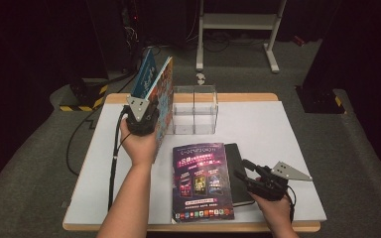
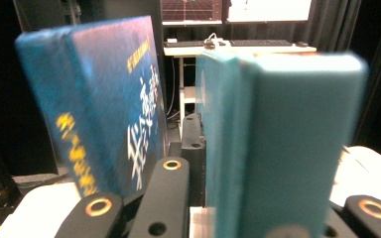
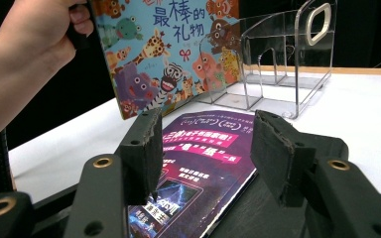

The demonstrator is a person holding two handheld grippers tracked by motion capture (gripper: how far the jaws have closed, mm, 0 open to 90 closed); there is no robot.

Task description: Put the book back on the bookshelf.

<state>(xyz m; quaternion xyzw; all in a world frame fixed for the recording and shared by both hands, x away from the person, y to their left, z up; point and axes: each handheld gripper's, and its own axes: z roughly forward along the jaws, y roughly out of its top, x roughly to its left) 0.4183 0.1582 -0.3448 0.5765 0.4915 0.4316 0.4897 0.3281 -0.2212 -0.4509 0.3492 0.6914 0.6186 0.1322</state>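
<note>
My left gripper (image 1: 150,108) holds a colourful picture book (image 1: 163,94) upright at the table's back left, its jaws shut on the book's teal edge (image 2: 278,144). A dark blue book (image 2: 94,104) with yellow and white lettering stands tilted just outside the left jaw (image 1: 144,74). A purple magazine (image 1: 202,181) lies flat on a black book (image 1: 237,163) near the front edge. My right gripper (image 1: 241,171) stands open at that stack's right side, its jaws (image 3: 209,144) spread low over the magazine (image 3: 198,163) with nothing between them. The picture book's animal cover (image 3: 168,59) faces the right gripper view.
A clear acrylic book holder (image 1: 194,109) with dividers stands at the back middle of the white table (image 1: 278,129), just right of the upright books (image 3: 287,64). A white frame stand (image 1: 238,22) is on the floor beyond. Cables trail off the left edge.
</note>
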